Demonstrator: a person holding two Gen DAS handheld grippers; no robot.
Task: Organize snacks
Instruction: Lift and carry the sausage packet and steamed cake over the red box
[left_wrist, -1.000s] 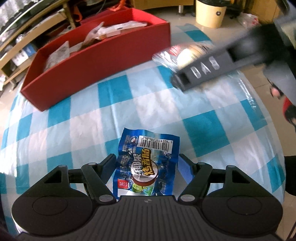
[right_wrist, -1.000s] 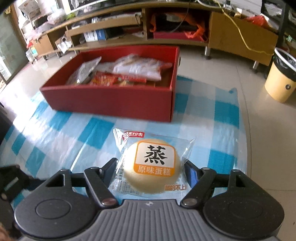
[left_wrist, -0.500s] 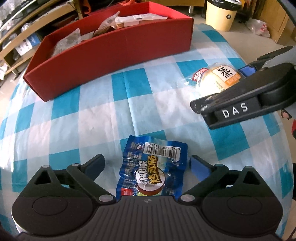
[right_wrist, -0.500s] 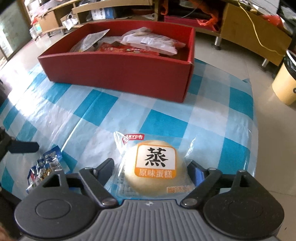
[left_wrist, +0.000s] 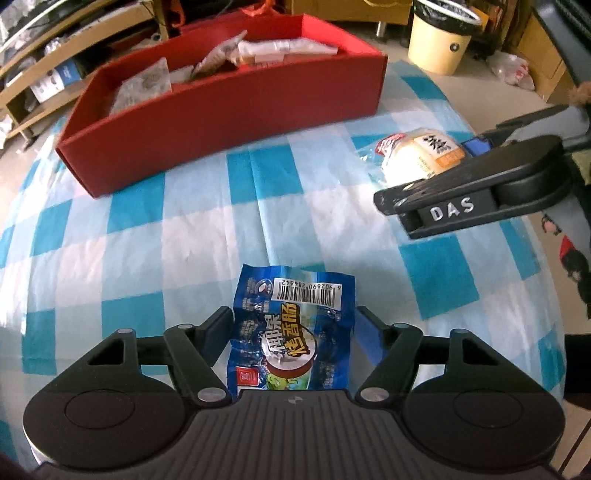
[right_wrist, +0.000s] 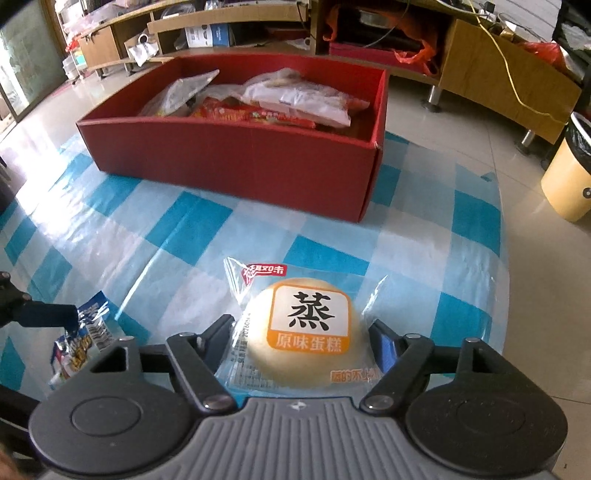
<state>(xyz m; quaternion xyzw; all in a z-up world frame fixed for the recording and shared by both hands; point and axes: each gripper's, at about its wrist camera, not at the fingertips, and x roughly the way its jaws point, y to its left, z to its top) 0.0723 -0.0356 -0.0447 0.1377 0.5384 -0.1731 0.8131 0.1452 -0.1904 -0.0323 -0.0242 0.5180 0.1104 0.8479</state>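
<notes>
Both tools had just narrowed after a brief widening. The left tool (left_wrist: 293, 325) had its jaws drawn in against the sides of the crinkled blue foil sausage packet (left_wrist: 291, 336), which lay flat on the blue-and-white checked surface (left_wrist: 184, 236). The right tool (right_wrist: 301, 332) bracketed the round steamed cake in clear plastic wrap (right_wrist: 303, 332); whether its pads already pressed was hard to judge. I judged both snacks light. The foil looked slippery, so it needed gripping across its filled middle. The cake seemed soft and crushable, needing gentle side pressure before transfer to the red cardboard box (right_wrist: 236, 162).
</notes>
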